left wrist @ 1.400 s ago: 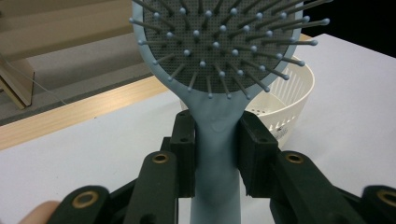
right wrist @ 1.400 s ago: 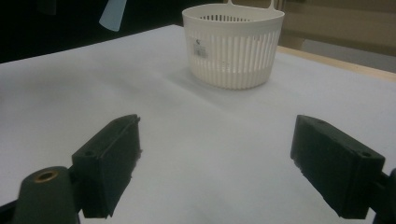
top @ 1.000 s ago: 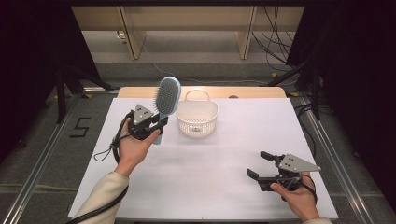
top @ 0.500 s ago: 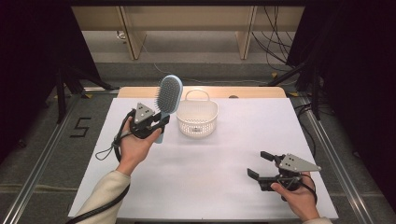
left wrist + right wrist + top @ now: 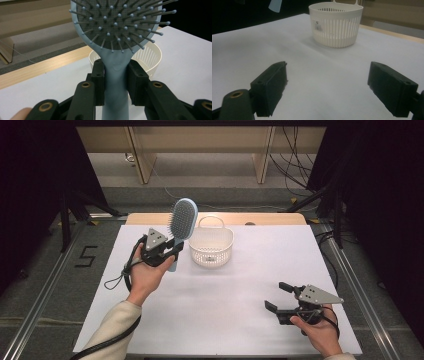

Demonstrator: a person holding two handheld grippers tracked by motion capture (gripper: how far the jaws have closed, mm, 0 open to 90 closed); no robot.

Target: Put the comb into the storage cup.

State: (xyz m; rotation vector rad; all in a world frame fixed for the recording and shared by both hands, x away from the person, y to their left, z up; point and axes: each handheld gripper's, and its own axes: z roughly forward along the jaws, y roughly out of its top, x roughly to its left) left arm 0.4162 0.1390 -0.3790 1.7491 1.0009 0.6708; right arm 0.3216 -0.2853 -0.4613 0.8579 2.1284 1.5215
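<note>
A light blue hairbrush (image 5: 182,220) stands upright in the air, bristles toward the person, its handle (image 5: 116,82) clamped between the jaws of my left gripper (image 5: 172,251). The brush head (image 5: 117,22) rises just left of a white slotted basket (image 5: 211,245) with a loop handle, which sits on the white table. My right gripper (image 5: 279,296) rests low at the table's front right, open, with nothing between its fingers (image 5: 270,87). From the right gripper view the basket (image 5: 336,23) stands farther off, ahead of the jaws.
The white sheet (image 5: 240,295) covers the tabletop, with a wooden strip (image 5: 260,218) along the far edge. Metal rails (image 5: 47,285) run along both sides. Cables trail from each gripper. A wooden frame stands on the floor beyond the table.
</note>
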